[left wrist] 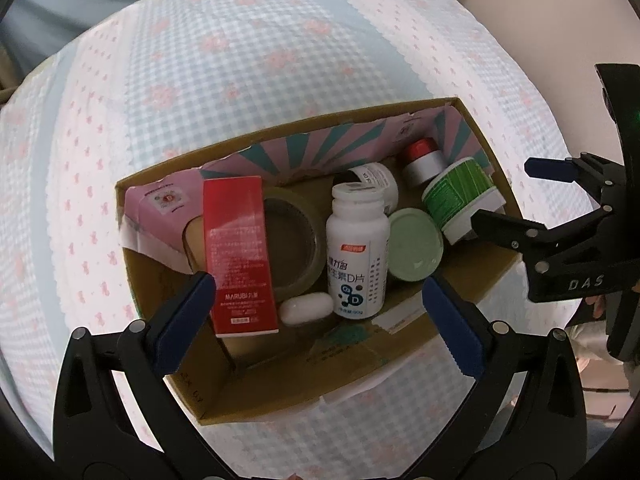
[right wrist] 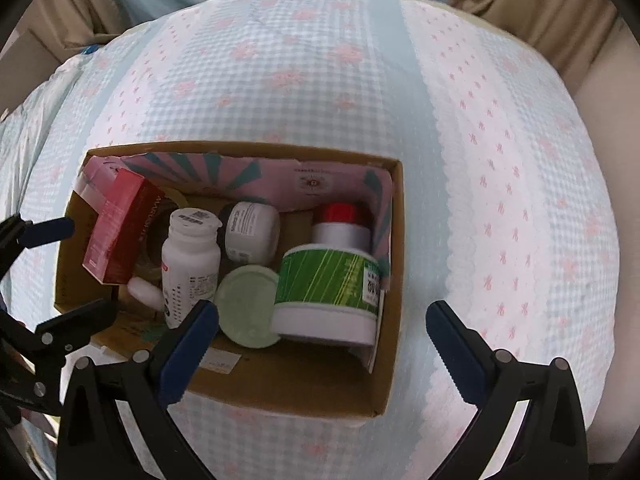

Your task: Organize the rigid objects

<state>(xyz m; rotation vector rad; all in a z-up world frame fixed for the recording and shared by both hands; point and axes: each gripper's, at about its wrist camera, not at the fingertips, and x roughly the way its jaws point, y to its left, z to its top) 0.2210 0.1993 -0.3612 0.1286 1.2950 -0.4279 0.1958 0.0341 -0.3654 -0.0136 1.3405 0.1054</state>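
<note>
Left-wrist view shows the left gripper (left wrist: 319, 294) spread as wide as it goes, pinching nothing, pointing steeply down over the cardboard box (left wrist: 404, 354). Between its blue fingers (left wrist: 186, 316) lie a red carton (left wrist: 240, 256), a tape roll (left wrist: 294, 240), a white bottle (left wrist: 356, 252) with blue print and a small white oval case (left wrist: 306, 309). Just beyond its right finger lies a pale green lid (left wrist: 416, 245). The right gripper (right wrist: 322, 326) also stands fully spread and empty, tilted steeply down over the box's right end. A green-labelled tub (right wrist: 328, 292) rests on its side between its fingers, touching the lid, with a red-capped jar (right wrist: 340, 224) behind it and a small white jar (right wrist: 252, 232) beyond the left finger. The box sits on a checked cloth (right wrist: 320, 80) with pink flowers.
</note>
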